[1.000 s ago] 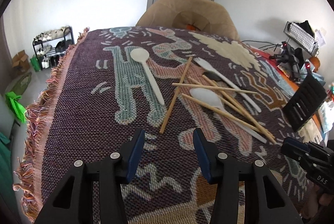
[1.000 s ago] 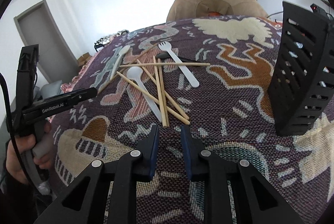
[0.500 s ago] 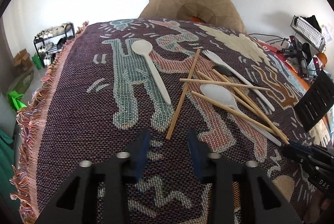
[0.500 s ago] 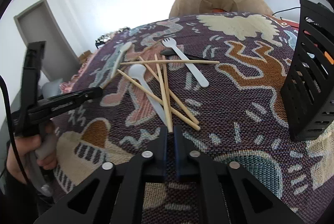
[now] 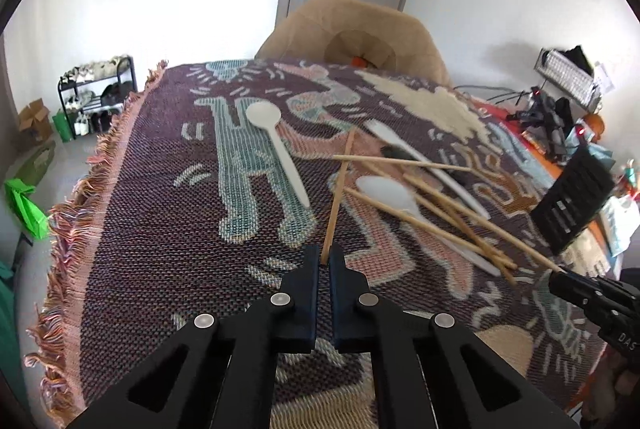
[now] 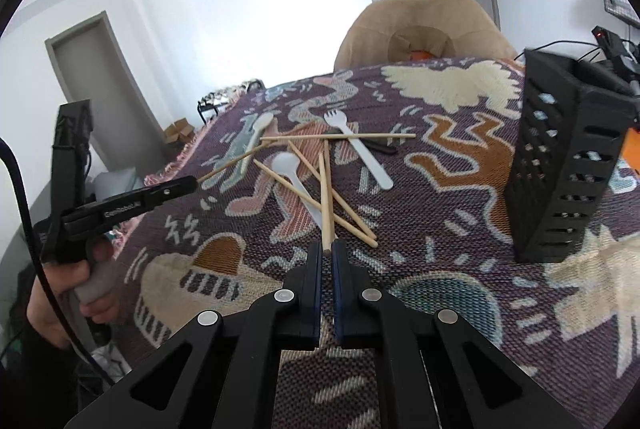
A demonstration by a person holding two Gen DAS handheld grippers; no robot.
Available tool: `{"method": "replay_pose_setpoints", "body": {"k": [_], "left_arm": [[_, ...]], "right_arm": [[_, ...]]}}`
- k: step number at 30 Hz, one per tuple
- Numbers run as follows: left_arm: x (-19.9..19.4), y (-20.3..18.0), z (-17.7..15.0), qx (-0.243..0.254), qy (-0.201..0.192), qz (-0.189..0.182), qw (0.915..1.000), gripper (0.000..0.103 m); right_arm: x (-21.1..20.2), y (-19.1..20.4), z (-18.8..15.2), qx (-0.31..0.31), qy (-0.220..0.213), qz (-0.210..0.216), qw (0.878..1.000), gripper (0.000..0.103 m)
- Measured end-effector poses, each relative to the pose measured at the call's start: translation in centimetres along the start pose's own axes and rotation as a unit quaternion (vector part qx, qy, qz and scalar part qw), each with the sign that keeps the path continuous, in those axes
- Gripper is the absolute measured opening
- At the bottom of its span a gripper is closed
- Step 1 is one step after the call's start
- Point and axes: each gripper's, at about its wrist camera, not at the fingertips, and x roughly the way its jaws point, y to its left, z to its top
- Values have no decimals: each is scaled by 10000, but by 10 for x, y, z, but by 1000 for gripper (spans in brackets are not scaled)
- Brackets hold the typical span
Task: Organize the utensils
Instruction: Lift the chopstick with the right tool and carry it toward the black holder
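Observation:
Wooden chopsticks, white spoons and a white fork lie in a loose pile on a patterned cloth. My left gripper (image 5: 325, 256) is shut on the near end of one chopstick (image 5: 339, 191) that points away toward the far side. My right gripper (image 6: 327, 250) is shut on the near end of another chopstick (image 6: 326, 195) from the pile. A white spoon (image 5: 276, 145) lies apart at the left. A second spoon (image 6: 294, 175) and the fork (image 6: 356, 145) lie under crossed chopsticks. A black slotted utensil holder (image 6: 568, 161) stands at the right.
The cloth (image 5: 160, 221) has a fringed left edge over the table side. A tan chair (image 5: 352, 37) stands behind the table. Cables and gear (image 5: 560, 109) sit at the far right. The left gripper also shows in the right wrist view (image 6: 192, 184).
Both grippers moved forward to the pile and closed, each on the near end of a chopstick. One second ago both were open and short of the pile.

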Motion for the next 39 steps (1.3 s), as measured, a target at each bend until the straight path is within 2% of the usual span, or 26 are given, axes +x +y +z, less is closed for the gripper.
{"method": "replay_pose_setpoints", "body": {"k": [9,15,23,27,34,39], "left_arm": [[-63,-16,18,-69,-829,-372,9958,4],[-94,-31,27,98,-1262,-495,9907,4],[-110,-52,34,288,-1453,-652,9868,4],[-117,-70,43,484,-1568,-755,9836,4],[-130,-100,63,746,-1741,-946,9773,4],[-138,-117,74,893,-1870,-1024,9729,4]], "right_arm": [[-48,-3,11,33,-580,-26,9983,6],[-71,2,15,-24,-911,-25,9958,6],[-106,-5,31,-8,-1385,-86,9903,5],[-130,-14,42,54,-1674,-177,9857,2],[-175,-29,65,79,-2219,-337,9745,2],[-176,-39,76,78,-2201,-320,9749,2]]}}
